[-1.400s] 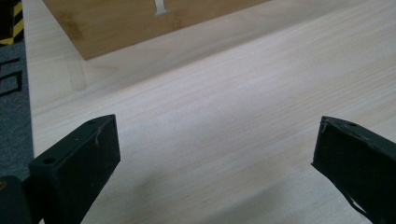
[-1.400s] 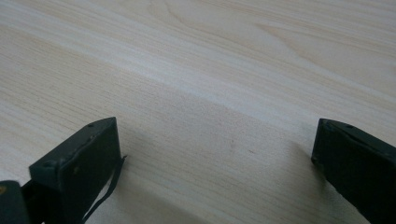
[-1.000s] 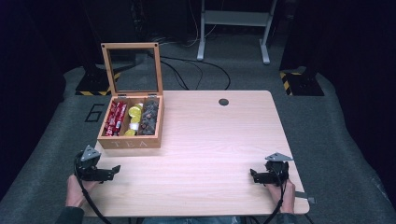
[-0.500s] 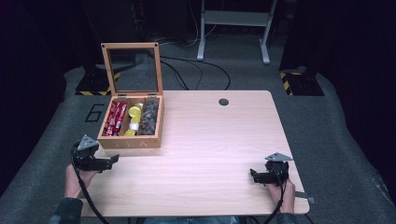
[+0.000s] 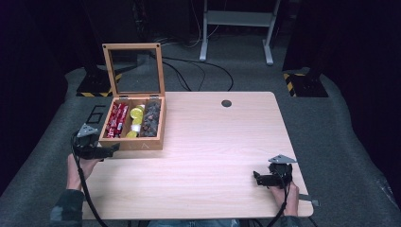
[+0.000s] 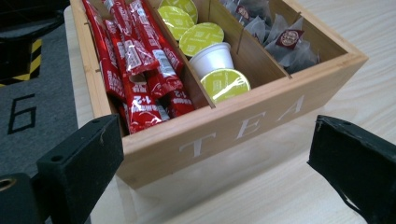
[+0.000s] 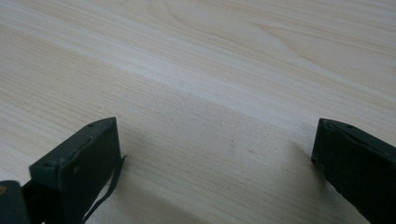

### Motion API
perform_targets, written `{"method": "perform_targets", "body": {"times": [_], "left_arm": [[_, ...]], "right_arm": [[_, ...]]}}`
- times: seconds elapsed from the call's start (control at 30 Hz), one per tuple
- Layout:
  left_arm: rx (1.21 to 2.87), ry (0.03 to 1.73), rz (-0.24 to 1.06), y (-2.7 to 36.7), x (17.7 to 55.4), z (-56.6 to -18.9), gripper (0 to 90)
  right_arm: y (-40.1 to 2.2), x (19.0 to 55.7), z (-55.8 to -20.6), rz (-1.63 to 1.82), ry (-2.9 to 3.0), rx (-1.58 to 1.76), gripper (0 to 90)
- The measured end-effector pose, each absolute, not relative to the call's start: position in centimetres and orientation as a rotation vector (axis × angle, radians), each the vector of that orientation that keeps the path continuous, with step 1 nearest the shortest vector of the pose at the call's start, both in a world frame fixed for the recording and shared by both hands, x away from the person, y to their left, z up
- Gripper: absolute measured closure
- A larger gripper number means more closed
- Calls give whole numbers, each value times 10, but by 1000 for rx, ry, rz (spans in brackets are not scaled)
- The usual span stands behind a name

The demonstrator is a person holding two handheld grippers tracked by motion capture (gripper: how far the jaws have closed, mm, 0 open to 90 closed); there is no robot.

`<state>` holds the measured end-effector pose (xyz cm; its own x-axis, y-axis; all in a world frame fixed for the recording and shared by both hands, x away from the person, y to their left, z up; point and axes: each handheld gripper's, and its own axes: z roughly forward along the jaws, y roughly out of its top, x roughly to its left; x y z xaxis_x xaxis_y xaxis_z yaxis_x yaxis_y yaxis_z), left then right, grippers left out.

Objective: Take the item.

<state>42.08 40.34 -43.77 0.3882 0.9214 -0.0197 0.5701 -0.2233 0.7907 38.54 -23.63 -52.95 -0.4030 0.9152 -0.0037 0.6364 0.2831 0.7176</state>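
Left gripper (image 6: 212, 172) fingers wide apart, tea box (image 6: 243, 123) front wall dead ahead between them. Too low, might shove box, spill red sachets (image 6: 135, 70). Right gripper (image 7: 215, 172) fingers apart too, bare counter (image 7: 210, 70) ahead.

Obstacle: tea box (image 5: 135, 124), raised lid (image 5: 135, 70), table's (image 5: 227, 156) far-left | Box front: left gripper (image 5: 106, 152) just beside | Free: remaining tabletop

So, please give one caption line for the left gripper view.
Open left gripper facing the tea box, holding red sachets, green-lidded cups and tea bags.
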Motion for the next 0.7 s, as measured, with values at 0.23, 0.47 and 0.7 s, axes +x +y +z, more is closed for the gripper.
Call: {"method": "perform_targets", "body": {"times": [0.23,0.47,0.7], "left_arm": [[1923,1288,613,401,435,-437,33],[1937,1305,595,401,449,-434,29],[1947,1320,603,402,467,-426,30]], "right_arm": [[-236,385,-529,903,2139,1404,5],[-236,385,-529,903,2141,1392,6],[-236,385,-529,904,2142,1394,7]]}}
